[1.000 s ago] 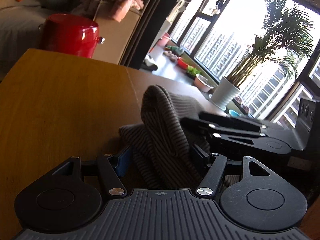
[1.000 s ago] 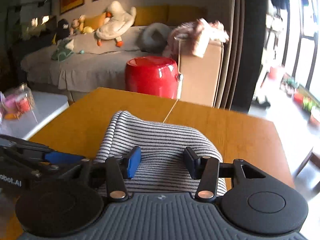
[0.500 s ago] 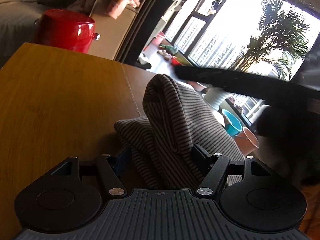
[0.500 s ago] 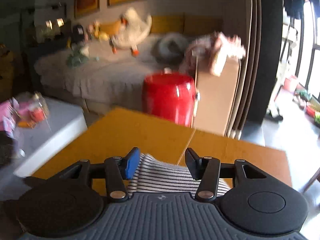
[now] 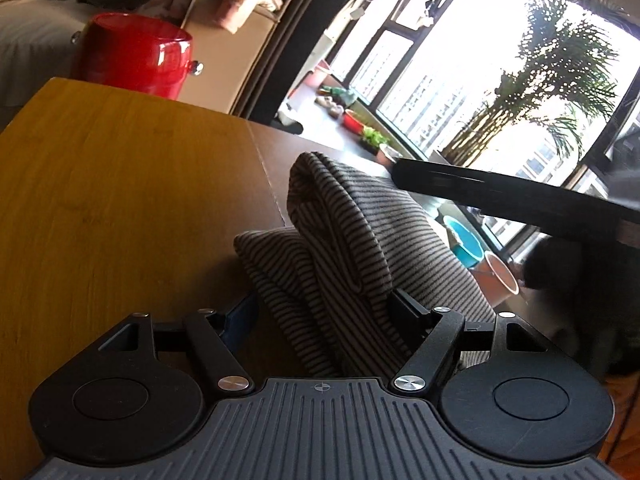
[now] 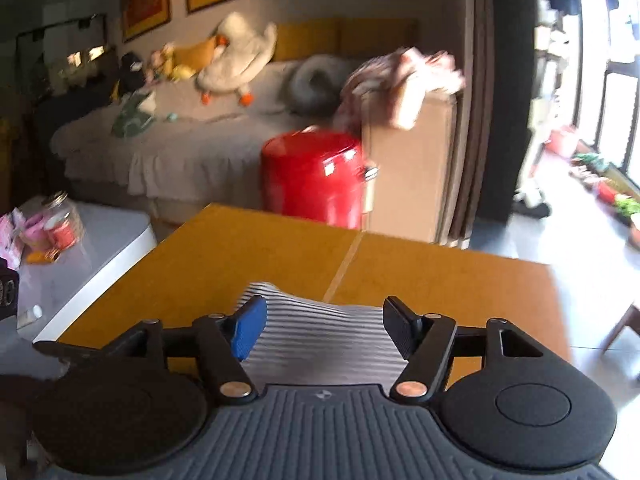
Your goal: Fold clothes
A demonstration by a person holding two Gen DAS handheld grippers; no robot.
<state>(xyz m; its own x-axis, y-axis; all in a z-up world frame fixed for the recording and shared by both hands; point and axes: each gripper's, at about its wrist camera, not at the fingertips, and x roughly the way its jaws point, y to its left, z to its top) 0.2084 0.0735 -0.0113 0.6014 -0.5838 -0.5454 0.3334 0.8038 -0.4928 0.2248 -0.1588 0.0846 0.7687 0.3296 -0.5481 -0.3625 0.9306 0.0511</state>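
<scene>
Currently the striped garment [image 5: 340,240] sits bunched on the wooden desk [image 5: 120,200], one fold standing up in a peak. Left gripper [image 5: 324,312]: fingers spread, cloth lying between them; whether they pinch it I cannot tell. Right gripper [image 6: 324,330]: fingers apart above the garment's striped edge [image 6: 320,340], not clamped. Red pot [image 6: 314,178] stands beyond the desk's far edge.

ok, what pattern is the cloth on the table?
The cloth has thin dark and light stripes, clearest in the right wrist view.
</scene>
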